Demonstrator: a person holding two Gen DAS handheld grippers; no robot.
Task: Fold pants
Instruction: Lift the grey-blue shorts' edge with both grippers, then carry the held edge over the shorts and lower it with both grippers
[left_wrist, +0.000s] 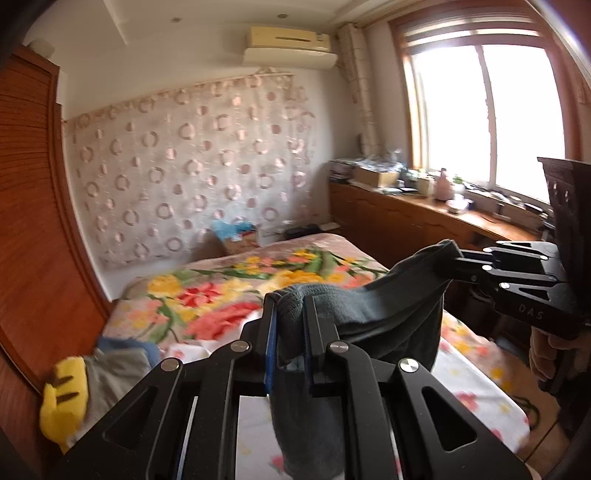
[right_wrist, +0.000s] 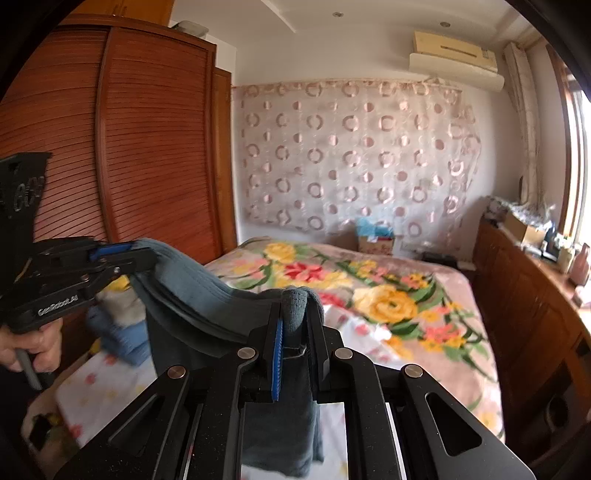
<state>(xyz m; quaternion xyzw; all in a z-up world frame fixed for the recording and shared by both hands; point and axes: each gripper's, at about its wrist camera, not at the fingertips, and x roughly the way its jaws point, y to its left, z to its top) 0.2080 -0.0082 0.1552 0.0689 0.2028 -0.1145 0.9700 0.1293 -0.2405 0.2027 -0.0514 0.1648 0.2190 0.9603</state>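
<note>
Dark grey-blue knit pants held up above the flowery bed, left gripper jaws closed on one end, right gripper jaws closed on the other end

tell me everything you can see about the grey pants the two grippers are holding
The pants are dark grey-blue, soft ribbed knit fabric, with a thicker ribbed edge bunched at each grip. The left gripper and the right gripper are each shut on that edge, so the cloth sags in a curve between them and the rest hangs down below the fingers, out of view. They are held up in the air above the floral bed; only the grippers visibly touch them.
</note>
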